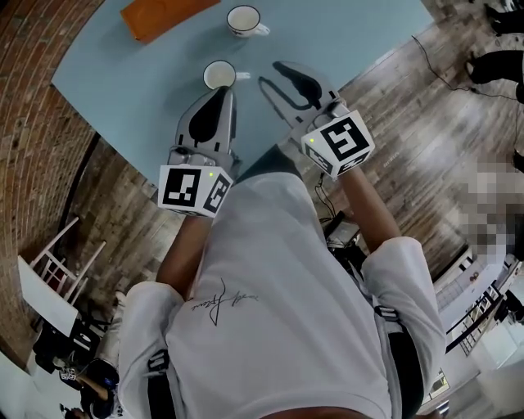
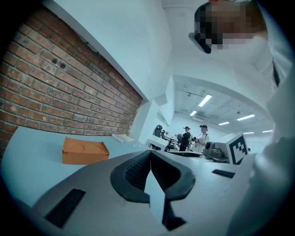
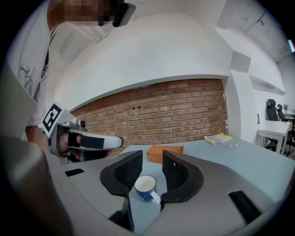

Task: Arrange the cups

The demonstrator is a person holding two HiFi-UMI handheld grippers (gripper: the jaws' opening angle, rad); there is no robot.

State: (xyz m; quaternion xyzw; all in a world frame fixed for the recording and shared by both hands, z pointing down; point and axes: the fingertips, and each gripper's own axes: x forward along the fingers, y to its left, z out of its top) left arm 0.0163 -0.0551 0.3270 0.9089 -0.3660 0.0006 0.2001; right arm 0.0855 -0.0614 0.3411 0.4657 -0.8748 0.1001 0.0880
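Two cups stood upright on the pale blue table [image 1: 368,33]. The near cup [image 1: 219,75] was blue outside and white inside. The far cup [image 1: 243,20] stood at its 12 o'clock, well apart. Each handle pointed toward 3 o'clock. An orange box [image 1: 168,15] lay at the near cup's 11 o'clock, by the table's far edge.

The left gripper [image 1: 227,94] was at the near cup's 6 o'clock, its jaws pressed together with nothing between them. Its tips were just beside the cup's rim, though I couldn't tell whether they touched it. The right gripper [image 1: 272,74] was at the same cup's 3 o'clock, its jaws spread wide and holding nothing. Looking along those jaws, the near cup showed in the gap, ahead of the tips and clear of both pads. It rested on the table with the orange box behind it.

A red brick wall [image 3: 175,110] ran beyond the table, and a yellow-covered book [image 3: 220,138] lay on the tabletop. The person holding both tools wore a white shirt [image 1: 278,303].
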